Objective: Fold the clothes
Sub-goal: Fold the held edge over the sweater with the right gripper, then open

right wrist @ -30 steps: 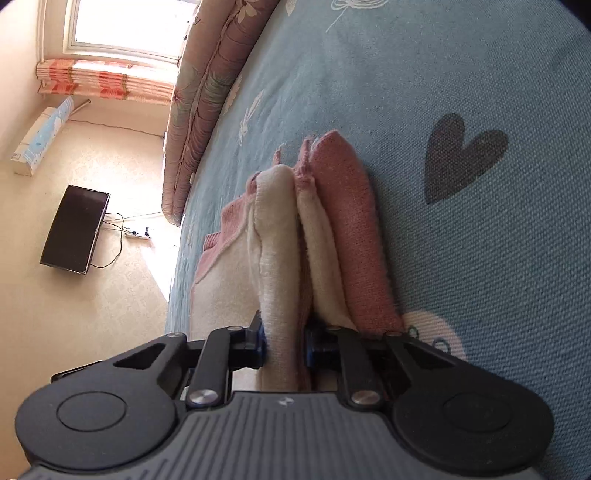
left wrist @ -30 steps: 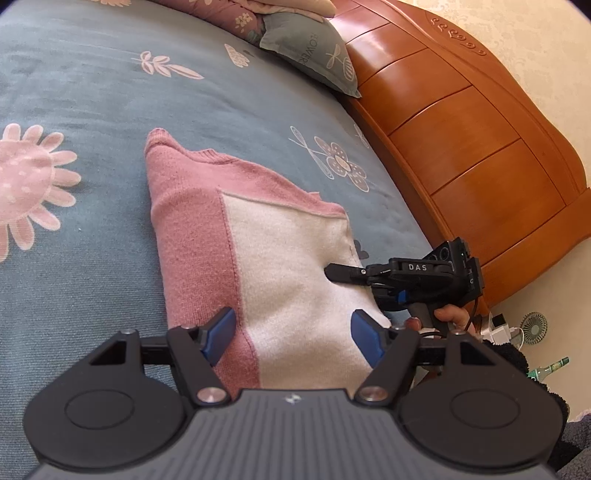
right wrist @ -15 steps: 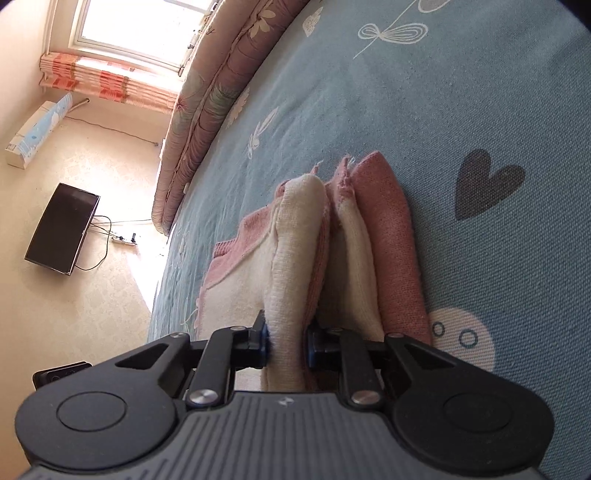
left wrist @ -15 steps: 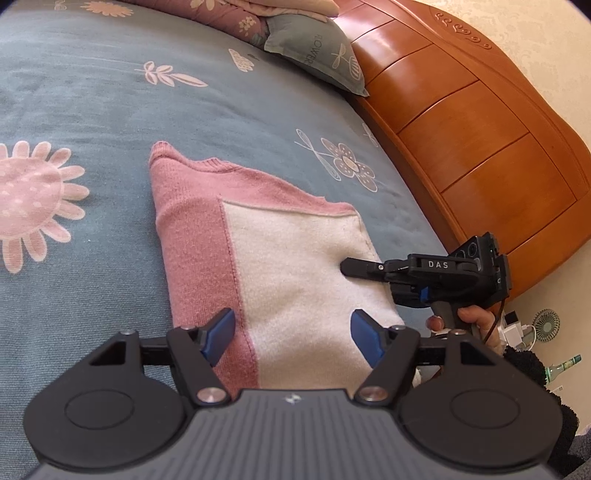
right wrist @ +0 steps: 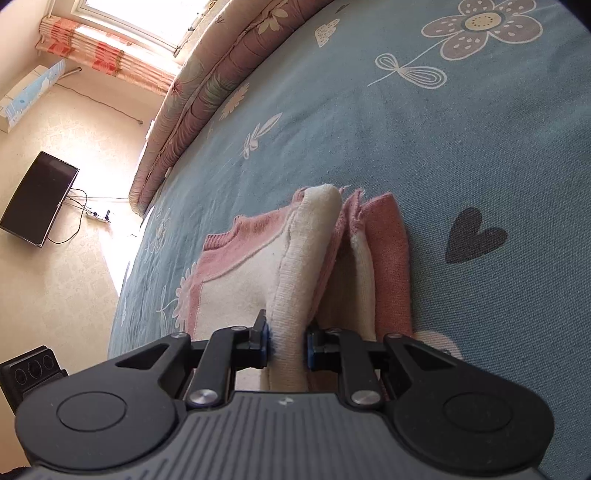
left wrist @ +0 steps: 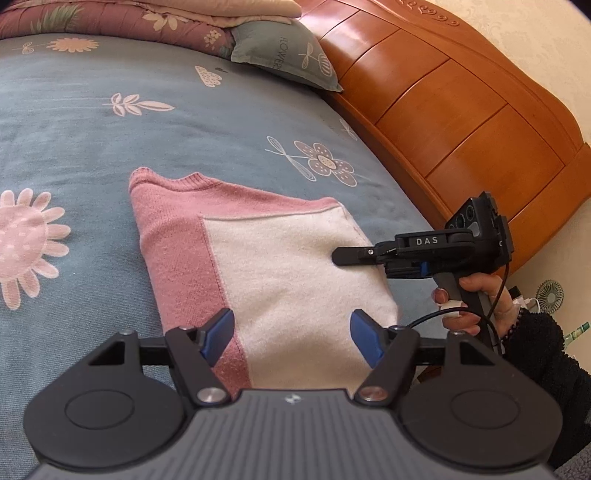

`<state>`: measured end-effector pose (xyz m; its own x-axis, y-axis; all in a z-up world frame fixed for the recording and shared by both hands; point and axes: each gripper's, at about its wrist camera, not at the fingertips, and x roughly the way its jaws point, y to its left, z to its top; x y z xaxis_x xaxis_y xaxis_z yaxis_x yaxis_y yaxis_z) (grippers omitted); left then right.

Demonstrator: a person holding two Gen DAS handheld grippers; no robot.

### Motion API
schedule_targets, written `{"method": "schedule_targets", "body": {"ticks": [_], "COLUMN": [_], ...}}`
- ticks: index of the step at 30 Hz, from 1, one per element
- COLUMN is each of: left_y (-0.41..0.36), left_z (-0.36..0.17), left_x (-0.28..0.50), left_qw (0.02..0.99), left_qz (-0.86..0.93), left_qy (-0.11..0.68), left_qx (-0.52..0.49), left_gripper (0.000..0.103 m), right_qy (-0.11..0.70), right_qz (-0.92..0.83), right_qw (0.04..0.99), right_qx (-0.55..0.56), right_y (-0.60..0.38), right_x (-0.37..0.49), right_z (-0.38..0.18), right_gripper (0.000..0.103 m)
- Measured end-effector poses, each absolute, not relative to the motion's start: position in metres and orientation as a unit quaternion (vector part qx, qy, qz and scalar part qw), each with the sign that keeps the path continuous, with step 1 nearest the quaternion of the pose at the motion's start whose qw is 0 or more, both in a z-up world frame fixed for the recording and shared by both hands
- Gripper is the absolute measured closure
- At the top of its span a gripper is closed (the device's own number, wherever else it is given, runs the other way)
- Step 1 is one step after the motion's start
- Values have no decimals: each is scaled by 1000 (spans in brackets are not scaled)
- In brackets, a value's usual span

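Note:
A pink and cream sweater [left wrist: 280, 258] lies folded on the blue flowered bedspread [left wrist: 110, 140]. My left gripper [left wrist: 291, 332] hovers open over the sweater's near end, its blue pads [left wrist: 218, 330] clear of the cloth. At the sweater's right edge a hand [left wrist: 469, 299] holds my right gripper [left wrist: 343, 255]. In the right wrist view that gripper [right wrist: 286, 341] is shut on the top cream layer [right wrist: 306, 258] of the sweater, lifting it off the pink and cream layers [right wrist: 384, 266] beneath.
A wooden headboard [left wrist: 461, 122] borders the bed on the right, with a grey pillow [left wrist: 284, 51] and folded quilts [left wrist: 110, 18] at the far end. A quilt roll [right wrist: 207, 92] lies along the far bed edge. A dark screen [right wrist: 37, 199] and power strip [right wrist: 98, 216] sit on the floor.
Both grippers have risen. The right gripper has drawn the cream layer up and away from the layers below; more of the bed shows in both views.

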<state>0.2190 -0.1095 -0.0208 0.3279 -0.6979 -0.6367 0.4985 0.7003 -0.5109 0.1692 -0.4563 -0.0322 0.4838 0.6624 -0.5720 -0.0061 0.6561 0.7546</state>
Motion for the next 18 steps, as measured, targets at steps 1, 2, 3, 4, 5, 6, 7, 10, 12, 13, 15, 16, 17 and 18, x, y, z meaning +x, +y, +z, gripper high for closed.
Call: {"method": "schedule_targets", "body": {"ticks": [1, 2, 3, 4, 5, 6, 7, 10, 12, 13, 15, 16, 17, 18], "left_y": [-111, -112, -114, -116, -119, -121, -123, -122, -120, -121, -125, -126, -127, -128], "left_z": [-21, -23, -25, -28, -31, -34, -39, -58, -62, -61, -60, -60, -60, -61], "left_x": [221, 222, 225, 228, 231, 233, 235, 243, 244, 244, 244, 245, 245, 246], "left_qw": [807, 807, 807, 806, 804, 802, 801, 793, 791, 791, 794, 795, 796, 796], "left_qz": [-373, -373, -370, -366, -364, -366, -365, -360, -363, -364, -368, -368, -369, -368], "left_qy": [444, 443, 447, 453, 458, 460, 464, 477, 475, 475, 472, 471, 469, 469], "left_qx": [-111, -110, -110, -109, -108, -106, -103, -121, -133, -127, -110, -106, -103, -106], "left_gripper": [33, 33, 33, 33, 33, 33, 32, 33, 33, 33, 33, 33, 33, 33], "right_qy": [462, 463, 465, 465, 462, 461, 466, 484, 468, 457, 433, 422, 409, 397], "right_qz": [210, 203, 196, 191, 190, 194, 198, 179, 163, 152, 131, 124, 128, 145], "right_qw": [784, 784, 784, 784, 784, 781, 777, 785, 798, 807, 823, 832, 841, 847], "right_qx": [359, 360, 362, 365, 370, 374, 373, 343, 343, 343, 342, 339, 330, 322], "right_y": [-459, -460, -461, -463, -465, -467, -467, -463, -470, -475, -484, -487, -486, -480], "right_x": [168, 169, 170, 171, 171, 172, 173, 171, 163, 158, 147, 141, 135, 128], "right_z": [-34, -36, -38, -40, -42, -45, -47, -49, -42, -36, -25, -19, -9, 1], "right_gripper": [81, 81, 81, 81, 81, 81, 80, 78, 78, 77, 72, 72, 72, 72]}}
